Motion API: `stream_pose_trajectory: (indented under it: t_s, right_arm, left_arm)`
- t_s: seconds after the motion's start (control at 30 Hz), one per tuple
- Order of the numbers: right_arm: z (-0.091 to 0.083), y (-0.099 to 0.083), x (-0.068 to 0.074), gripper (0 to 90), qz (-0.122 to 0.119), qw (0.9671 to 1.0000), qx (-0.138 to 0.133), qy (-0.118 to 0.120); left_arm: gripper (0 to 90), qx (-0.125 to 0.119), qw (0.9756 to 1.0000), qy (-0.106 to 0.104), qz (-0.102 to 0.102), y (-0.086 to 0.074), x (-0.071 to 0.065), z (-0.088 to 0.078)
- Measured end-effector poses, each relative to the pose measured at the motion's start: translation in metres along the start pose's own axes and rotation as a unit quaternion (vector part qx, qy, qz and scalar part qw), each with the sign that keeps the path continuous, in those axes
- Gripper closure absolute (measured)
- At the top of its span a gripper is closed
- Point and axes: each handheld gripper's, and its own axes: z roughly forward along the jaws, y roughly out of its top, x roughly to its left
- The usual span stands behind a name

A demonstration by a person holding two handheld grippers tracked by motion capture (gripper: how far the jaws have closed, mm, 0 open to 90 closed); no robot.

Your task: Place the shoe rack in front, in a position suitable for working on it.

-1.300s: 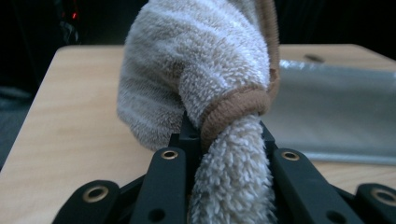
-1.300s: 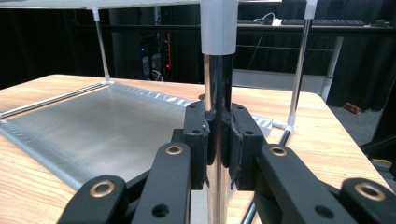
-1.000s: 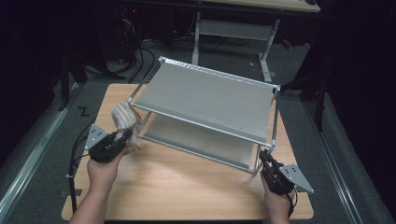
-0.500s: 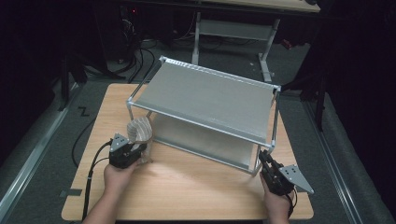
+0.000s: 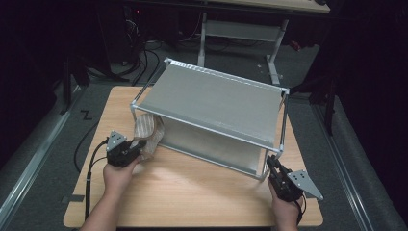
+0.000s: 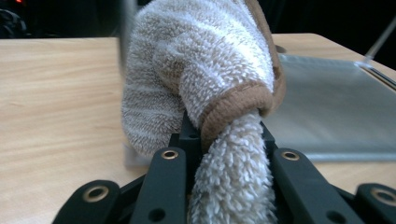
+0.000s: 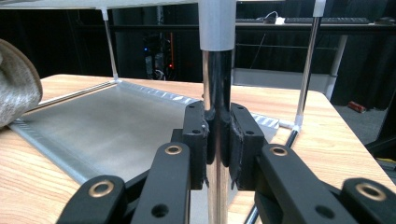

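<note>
I see a light wooden table (image 5: 192, 192) from above, with a two-tier metal shelf rack (image 5: 216, 103) standing on it at an angle. My left gripper (image 5: 129, 152) sits at the rack's near-left corner, its jaws clamped on a rolled beige towel (image 5: 148, 132) with a brown trim. The towel rises from the jaws and leans toward the open left end of the rack, just at the edge of the lower shelf (image 5: 211, 147). In the left gripper view, the fluffy towel (image 6: 201, 79) bulges between the two black jaws, and its brown hem curls over just above them; the wood of the table lies to the left and the grey lower shelf (image 6: 336, 107) to the right. My right gripper (image 5: 276, 172) is at the rack's near-right corner. In the right gripper view, its jaws are pressed together on the shiny upright corner post (image 7: 215, 93) of the rack, one pad on each side of the tube. The lower shelf (image 7: 116, 121) stretches away behind the post, and a bit of the towel (image 7: 16, 81) shows at the far left edge.
</note>
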Motion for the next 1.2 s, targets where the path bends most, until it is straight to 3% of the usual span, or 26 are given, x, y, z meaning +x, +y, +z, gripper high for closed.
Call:
stream_pose_trajectory:
  t_s: [0.13,0.23,0.6,0.7,0.87,1.2]
  right_arm:
    - [0.000,0.000,0.000,79.6,-0.001,1.0000,0.000,-0.002]
    - [-0.002,0.000,0.001,79.7,-0.003,1.0000,0.003,-0.003]
    - [-0.027,-0.002,-0.006,79.9,-0.008,0.9999,0.004,-0.011]
    - [-0.034,-0.003,-0.003,79.8,-0.004,0.9999,0.004,-0.008]
    - [-0.033,-0.003,0.006,79.8,-0.011,0.9999,0.005,0.007]
    - [-0.023,-0.002,0.020,79.9,-0.015,0.9989,0.008,0.044]
  left_arm:
    - [74.2,-0.007,0.9999,0.009,-0.010,0.007,0.006,0.006]
    - [74.2,-0.008,0.9999,0.012,-0.003,0.012,0.006,0.011]
    - [74.2,-0.003,0.9999,0.002,-0.013,0.017,0.010,0.035]
    - [74.3,0.000,1.0000,-0.004,-0.008,0.015,0.008,0.037]
    - [74.2,0.000,0.9998,-0.017,0.004,0.009,0.002,0.029]
    - [73.9,-0.016,0.9997,-0.015,-0.006,-0.005,0.003,-0.001]
